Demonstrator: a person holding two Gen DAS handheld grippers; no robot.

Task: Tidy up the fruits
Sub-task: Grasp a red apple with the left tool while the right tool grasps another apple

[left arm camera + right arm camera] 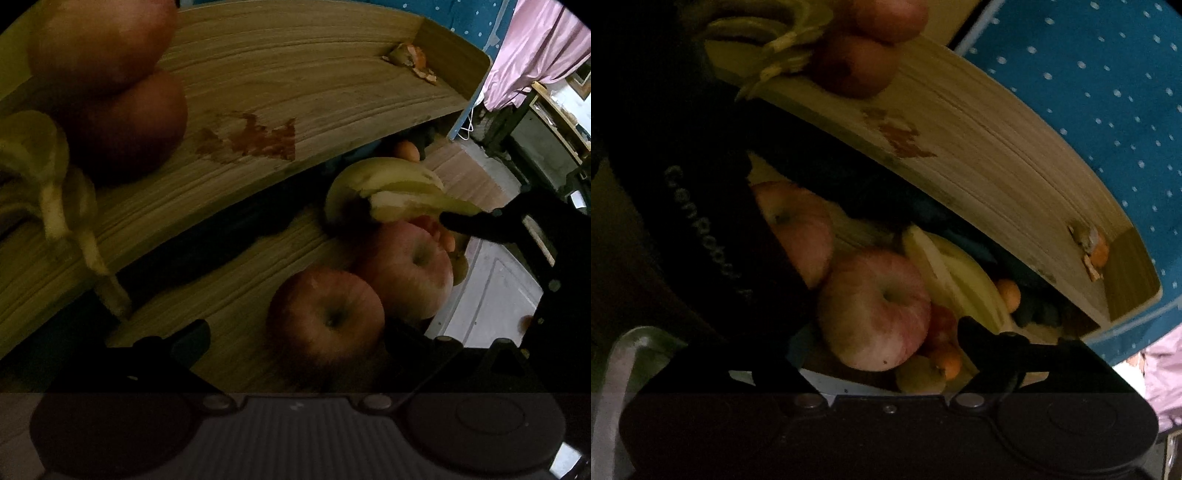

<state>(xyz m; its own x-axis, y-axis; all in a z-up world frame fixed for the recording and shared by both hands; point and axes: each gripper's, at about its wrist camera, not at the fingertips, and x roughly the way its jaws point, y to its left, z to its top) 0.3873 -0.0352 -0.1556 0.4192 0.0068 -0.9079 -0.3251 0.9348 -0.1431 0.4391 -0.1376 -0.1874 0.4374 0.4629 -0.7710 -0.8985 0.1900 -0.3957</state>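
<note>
Left wrist view, read from its left edge: a bunch of bananas (48,184) and two apples (122,122) already lie on the upper wooden tray (332,74), whose right corner holds only a scrap of orange peel (410,59). Lower down and to the right, a second wooden tray (236,280) carries two more apples (327,317), with another bunch of bananas (388,184) and a small orange (406,151) beyond them. The left gripper (295,343) hovers just before the nearest apple, jaws spread and empty. At far right the right gripper (476,225) reaches in with a dark finger touching the lower bananas; in its own view its jaws look spread wide either side of an apple (875,310), though I cannot tell if they grip anything. My judgement: sorting is roughly midway, as one group sits above while apples, bananas and oranges (1008,291) below remain mixed.
</note>
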